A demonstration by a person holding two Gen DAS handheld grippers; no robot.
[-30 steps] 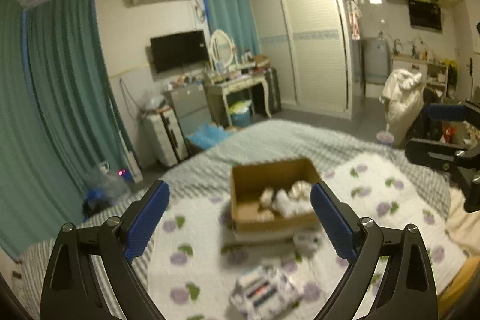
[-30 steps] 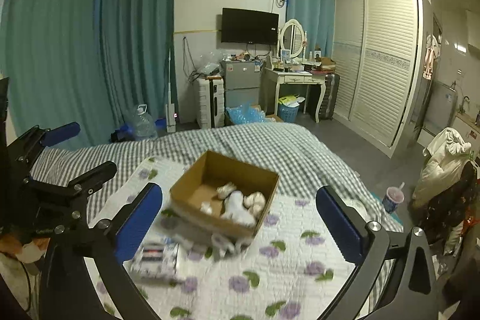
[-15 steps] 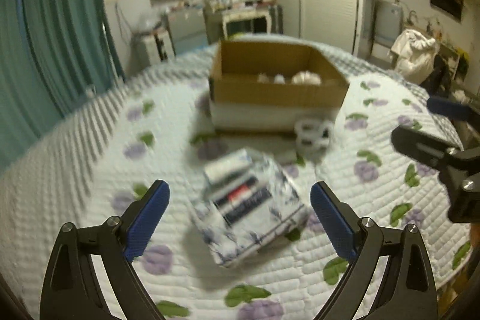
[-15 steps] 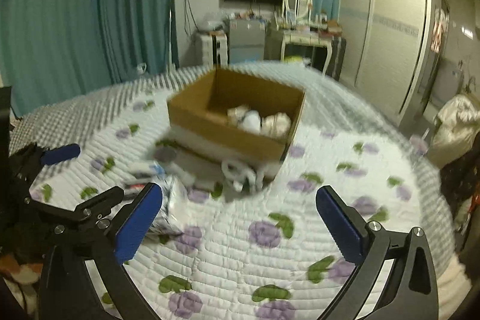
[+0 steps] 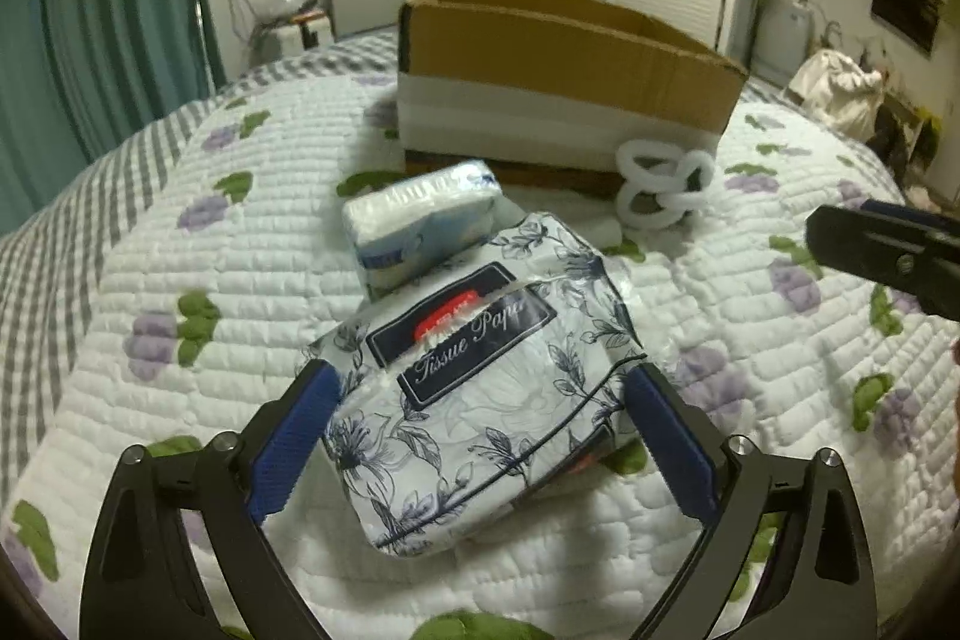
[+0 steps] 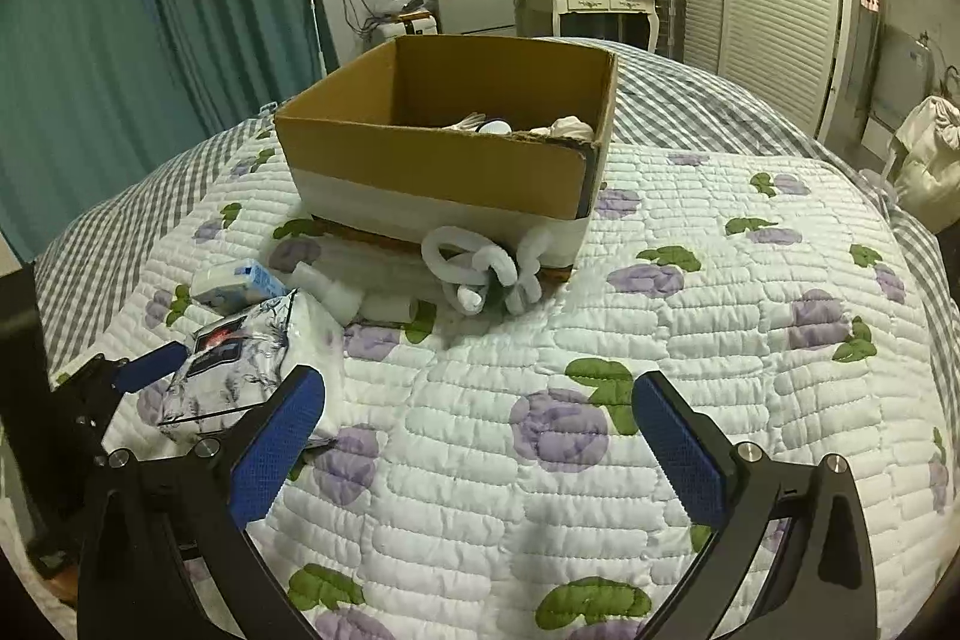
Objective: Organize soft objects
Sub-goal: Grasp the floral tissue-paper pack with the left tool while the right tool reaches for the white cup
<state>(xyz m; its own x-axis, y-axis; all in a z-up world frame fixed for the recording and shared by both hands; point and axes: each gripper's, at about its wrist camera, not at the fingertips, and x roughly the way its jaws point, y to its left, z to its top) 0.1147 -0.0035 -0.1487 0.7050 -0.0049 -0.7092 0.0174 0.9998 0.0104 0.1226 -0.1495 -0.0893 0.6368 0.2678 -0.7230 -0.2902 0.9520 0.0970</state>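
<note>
A flower-printed tissue paper pack [image 5: 480,394] lies on the quilted bed, and my open left gripper [image 5: 480,436] straddles it, one blue pad on each side. A smaller white-and-blue tissue pack [image 5: 423,220] lies just beyond it. A cardboard box [image 5: 558,64] with soft white items inside [image 6: 522,124] stands farther back. White foam rings [image 5: 660,187] lie against the box's front. My right gripper [image 6: 480,442] is open and empty over bare quilt. In the right wrist view, the flowered pack [image 6: 240,358] lies at left with the left gripper [image 6: 150,370] around it.
The bed's white quilt [image 6: 690,340] with purple flowers lies over a grey checked sheet [image 6: 108,244]. Teal curtains [image 6: 150,40] hang at left. A dresser, TV and wardrobe stand beyond the bed. White foam tubes [image 6: 336,292] lie by the box.
Both grippers have dropped low and moved forward toward the bed. My left gripper has closed in around the flowered tissue pack, which was farther ahead before.
</note>
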